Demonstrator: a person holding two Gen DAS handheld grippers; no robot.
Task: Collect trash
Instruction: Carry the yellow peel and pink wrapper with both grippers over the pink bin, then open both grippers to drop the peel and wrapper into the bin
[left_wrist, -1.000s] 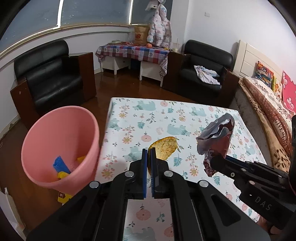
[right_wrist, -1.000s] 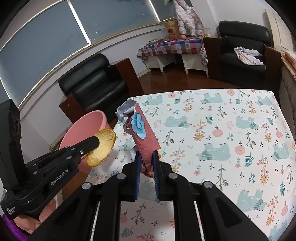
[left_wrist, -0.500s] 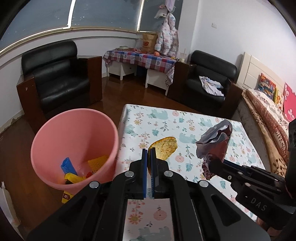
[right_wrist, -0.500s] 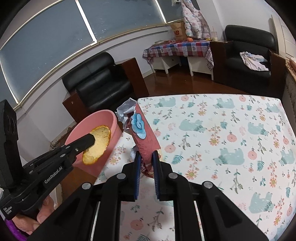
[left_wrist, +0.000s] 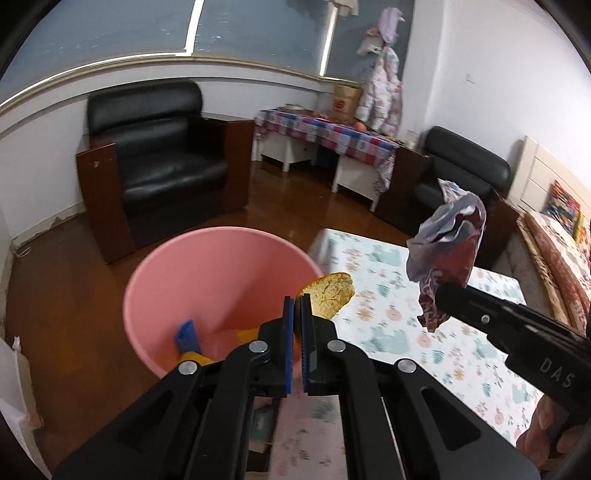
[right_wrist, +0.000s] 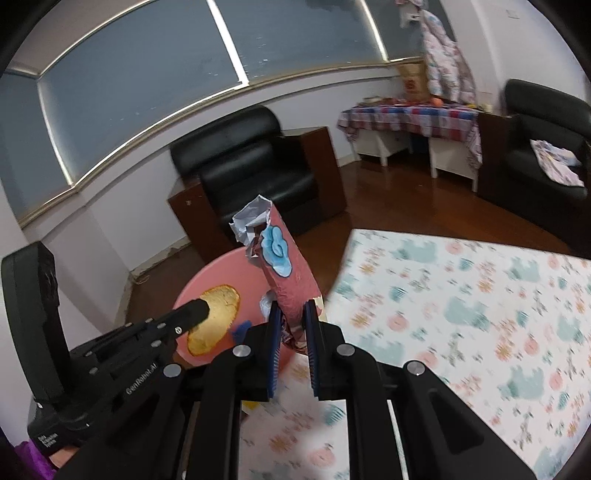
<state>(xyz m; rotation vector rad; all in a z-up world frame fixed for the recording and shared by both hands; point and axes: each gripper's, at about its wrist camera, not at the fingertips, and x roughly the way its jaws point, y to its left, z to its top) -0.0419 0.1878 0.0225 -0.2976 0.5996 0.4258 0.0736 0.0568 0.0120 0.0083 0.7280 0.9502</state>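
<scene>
Both my grippers hold trash at the pink bin (left_wrist: 207, 266).

Left gripper (left_wrist: 297, 301) pinches the bread slice (left_wrist: 330, 295) above the bin; only the right view shows the wrapper (right_wrist: 284, 273) clamped in the right gripper (right_wrist: 291, 317).

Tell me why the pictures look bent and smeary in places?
Both views are fisheye, so the window frame curves. Right wrist view: the tablecloth is motion-blurred, while the wrapper stays sharp. Left wrist view: the cloth nearest the lens smears; the pink bin is crisp.

Black hand-held gripper (left_wrist: 297, 306), blue pads (left_wrist: 289, 332), silver screws.
</scene>
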